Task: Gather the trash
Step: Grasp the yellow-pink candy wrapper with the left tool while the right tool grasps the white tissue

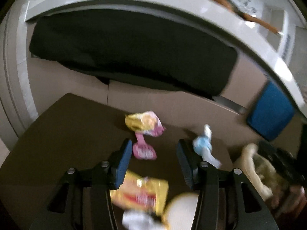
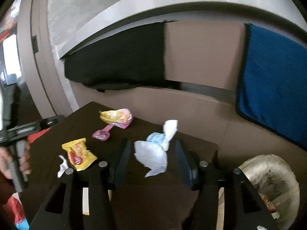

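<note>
Five pieces of litter lie loose on the dark table (image 2: 57, 134), so most of the collecting looks undone; going left to right in the right wrist view, a small white paper scrap (image 2: 62, 167) sits near the table's near edge; just beside it, and perhaps touching, lies a crumpled yellow snack wrapper (image 2: 78, 153); farther back is a pink scoop-shaped wrapper (image 2: 101, 134), touching or nearly touching a yellow-and-pink crumpled packet (image 2: 117, 117); then comes a pale blue and white plastic bag (image 2: 156, 153), twisted at its top. The right gripper (image 2: 151, 161) hangs over this bag with its jaws spread wide, holding nothing; the bag appears between the fingers, though whether they touch it cannot be told. The left gripper (image 1: 154, 162) likewise stands released and empty, above the yellow snack wrapper (image 1: 142, 195), with blur hiding any contact. At the far right, off the table's edge, a bin lined with a cream bag (image 2: 268, 174) already holds some scraps, which suggests a little has been gathered; five pieces probably remain to be dropped there. Behind the table stand cardboard boxes (image 2: 203, 53), and a blue cloth (image 2: 272, 80) hangs at the right.
</note>
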A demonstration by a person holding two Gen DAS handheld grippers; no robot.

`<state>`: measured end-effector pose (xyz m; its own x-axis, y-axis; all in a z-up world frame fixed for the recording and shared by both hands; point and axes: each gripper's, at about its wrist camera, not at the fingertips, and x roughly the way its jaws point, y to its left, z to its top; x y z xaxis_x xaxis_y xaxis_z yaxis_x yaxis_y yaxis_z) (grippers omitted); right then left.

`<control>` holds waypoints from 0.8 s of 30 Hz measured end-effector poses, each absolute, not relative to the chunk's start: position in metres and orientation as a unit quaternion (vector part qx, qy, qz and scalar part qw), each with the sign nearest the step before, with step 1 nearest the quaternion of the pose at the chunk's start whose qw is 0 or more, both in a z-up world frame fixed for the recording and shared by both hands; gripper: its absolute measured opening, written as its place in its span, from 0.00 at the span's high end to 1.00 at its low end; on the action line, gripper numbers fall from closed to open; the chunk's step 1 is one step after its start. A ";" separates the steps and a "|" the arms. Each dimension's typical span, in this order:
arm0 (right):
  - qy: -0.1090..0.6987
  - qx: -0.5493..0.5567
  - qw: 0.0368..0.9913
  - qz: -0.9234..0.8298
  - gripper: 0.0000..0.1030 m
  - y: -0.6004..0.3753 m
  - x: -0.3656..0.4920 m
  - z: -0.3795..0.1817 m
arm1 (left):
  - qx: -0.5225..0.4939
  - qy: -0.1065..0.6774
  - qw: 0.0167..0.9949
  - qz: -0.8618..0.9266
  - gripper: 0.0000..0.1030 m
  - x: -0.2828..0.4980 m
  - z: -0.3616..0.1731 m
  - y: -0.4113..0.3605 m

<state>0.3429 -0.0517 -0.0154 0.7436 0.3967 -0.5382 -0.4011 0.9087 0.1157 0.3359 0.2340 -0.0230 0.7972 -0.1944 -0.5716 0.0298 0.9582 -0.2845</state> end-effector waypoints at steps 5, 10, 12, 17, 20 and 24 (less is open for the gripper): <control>0.293 0.012 0.933 0.207 0.54 -0.068 0.350 -0.028 | -0.190 0.352 0.917 -0.010 0.48 0.413 -0.054 0.238; 0.316 0.030 0.925 0.210 0.54 -0.079 0.362 -0.048 | -0.241 0.401 0.881 0.063 0.49 0.464 -0.090 0.249; 0.325 0.032 0.922 0.208 0.54 -0.083 0.366 -0.056 | -0.255 0.415 0.870 0.076 0.58 0.472 -0.099 0.250; 0.338 0.037 0.918 0.206 0.54 -0.090 0.373 -0.067 | -0.210 0.432 0.876 0.049 0.72 0.465 -0.105 0.236; 0.341 0.045 0.913 0.219 0.54 -0.087 0.376 -0.067 | -0.197 0.447 0.872 0.029 0.74 0.437 -0.105 0.231; 0.346 0.052 0.901 0.254 0.49 -0.072 0.382 -0.066 | -0.175 0.455 0.873 0.003 0.75 0.390 -0.102 0.228</control>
<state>0.3820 -0.0715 -0.0657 0.6306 0.4948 -0.5979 -0.4225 0.8651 0.2703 0.3896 0.2283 -0.1016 0.5862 -0.1535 -0.7955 -0.1657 0.9384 -0.3031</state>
